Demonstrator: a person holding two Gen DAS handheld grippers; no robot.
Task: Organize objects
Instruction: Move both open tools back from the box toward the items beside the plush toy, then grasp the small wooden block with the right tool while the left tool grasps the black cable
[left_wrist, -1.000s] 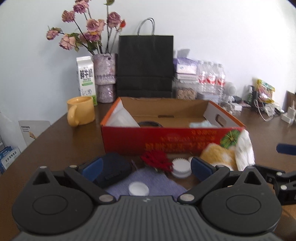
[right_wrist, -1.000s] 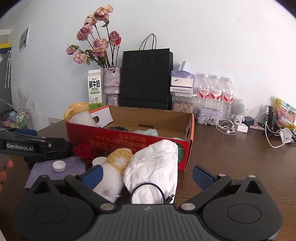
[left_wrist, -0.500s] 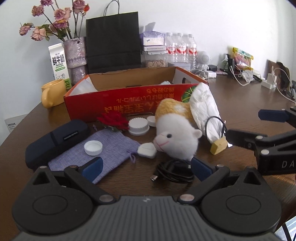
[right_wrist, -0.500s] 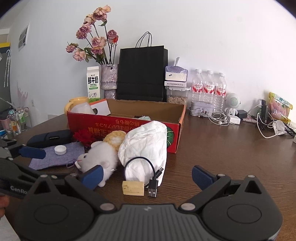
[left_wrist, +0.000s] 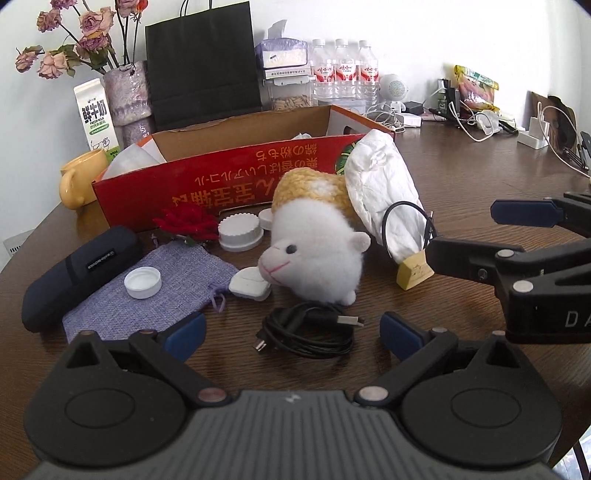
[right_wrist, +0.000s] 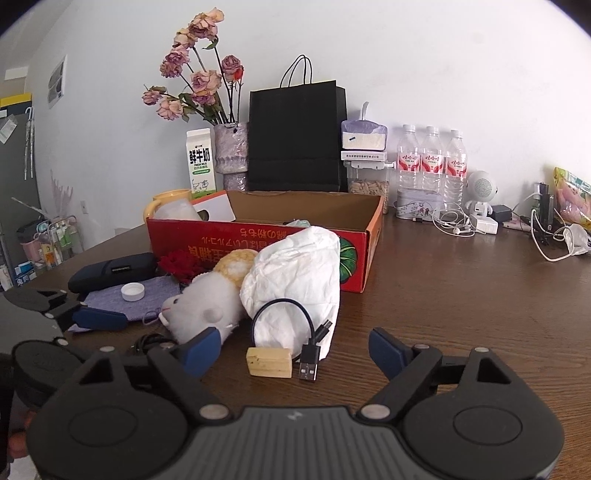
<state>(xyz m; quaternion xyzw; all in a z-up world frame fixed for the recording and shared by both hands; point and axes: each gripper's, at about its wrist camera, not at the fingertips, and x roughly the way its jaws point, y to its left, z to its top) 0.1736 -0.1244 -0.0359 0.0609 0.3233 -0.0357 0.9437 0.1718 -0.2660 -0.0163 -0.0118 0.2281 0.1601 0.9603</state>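
Note:
My left gripper (left_wrist: 291, 334) is open just above the table, with a coiled black cable (left_wrist: 306, 328) lying between its fingertips, untouched. Beyond it lies a white plush sheep (left_wrist: 314, 254) with a yellow back, against a crumpled white bag (left_wrist: 384, 195). My right gripper (right_wrist: 295, 349) has its jaws closing. A small wooden block (right_wrist: 269, 362) and the plug of a short USB cable (right_wrist: 310, 363) lie between them, and the pads touch neither. The red cardboard box (right_wrist: 258, 236) stands open behind.
Left of the sheep are a purple pouch (left_wrist: 147, 295) with a white cap (left_wrist: 142, 282) on it, a dark case (left_wrist: 79, 269), a red flower (left_wrist: 186, 223) and a white lid (left_wrist: 240, 232). Mug, milk carton, vase, black bag, bottles and chargers line the back.
The left gripper drew back and sank, bringing the sheep and the coiled cable into view. The right gripper's fingers have narrowed, and it has edged toward the block.

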